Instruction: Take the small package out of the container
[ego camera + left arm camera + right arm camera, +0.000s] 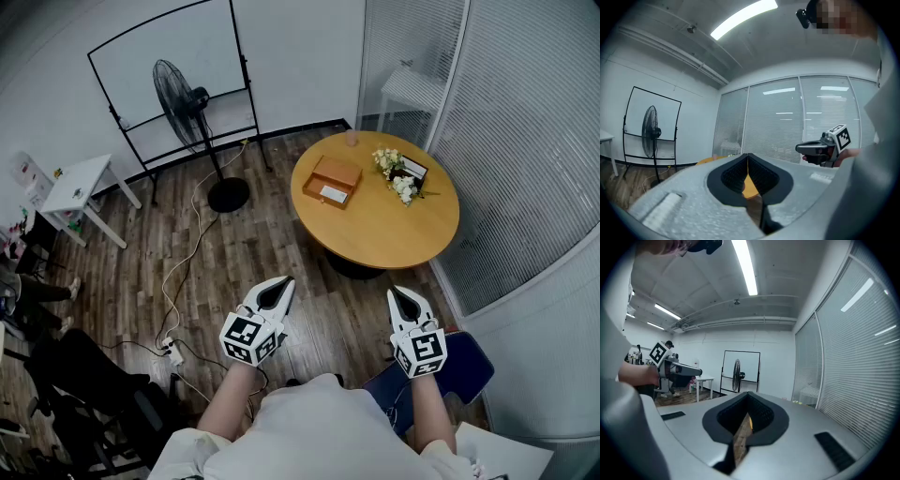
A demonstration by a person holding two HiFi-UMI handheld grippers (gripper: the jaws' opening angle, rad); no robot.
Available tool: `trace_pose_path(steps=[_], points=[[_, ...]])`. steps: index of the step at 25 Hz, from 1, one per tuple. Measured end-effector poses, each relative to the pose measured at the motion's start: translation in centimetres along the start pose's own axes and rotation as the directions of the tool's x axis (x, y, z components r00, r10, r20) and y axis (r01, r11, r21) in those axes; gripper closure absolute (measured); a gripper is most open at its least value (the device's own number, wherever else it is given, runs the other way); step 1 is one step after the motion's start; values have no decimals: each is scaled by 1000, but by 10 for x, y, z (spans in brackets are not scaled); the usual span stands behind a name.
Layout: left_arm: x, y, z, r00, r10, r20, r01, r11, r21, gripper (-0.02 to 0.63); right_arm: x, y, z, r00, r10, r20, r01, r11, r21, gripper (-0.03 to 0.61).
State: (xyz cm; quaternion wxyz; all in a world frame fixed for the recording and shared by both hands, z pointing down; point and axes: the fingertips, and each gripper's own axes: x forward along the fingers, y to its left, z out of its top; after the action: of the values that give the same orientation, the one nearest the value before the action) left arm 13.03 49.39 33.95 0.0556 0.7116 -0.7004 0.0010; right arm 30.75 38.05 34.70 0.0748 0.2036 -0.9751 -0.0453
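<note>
A round wooden table (394,225) stands ahead to the right. On its left part lies an open brown container (334,178) with a small white package (333,194) inside. Both grippers hang over the floor, well short of the table. My left gripper (285,281) is shut and holds nothing; its closed jaws (748,156) point toward the table edge. My right gripper (395,293) is also shut and empty, its tips meeting in the right gripper view (747,395). Each gripper shows in the other's view: the right gripper (819,149) and the left gripper (680,370).
White flowers (395,174) and a small card (414,170) sit on the table's far side. A standing fan (194,105), a whiteboard (169,66) and a small white table (80,184) stand to the left. Cables (180,272) cross the wood floor. Glass walls with blinds (525,141) close the right.
</note>
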Motion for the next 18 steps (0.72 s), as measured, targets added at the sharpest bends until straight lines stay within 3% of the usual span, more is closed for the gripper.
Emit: trace_pose_path(steps=[18], points=[[-6, -12, -6, 1000, -15, 2, 15, 1000, -11, 594, -11, 1, 1, 1000, 2, 17, -2, 1000, 7, 575]])
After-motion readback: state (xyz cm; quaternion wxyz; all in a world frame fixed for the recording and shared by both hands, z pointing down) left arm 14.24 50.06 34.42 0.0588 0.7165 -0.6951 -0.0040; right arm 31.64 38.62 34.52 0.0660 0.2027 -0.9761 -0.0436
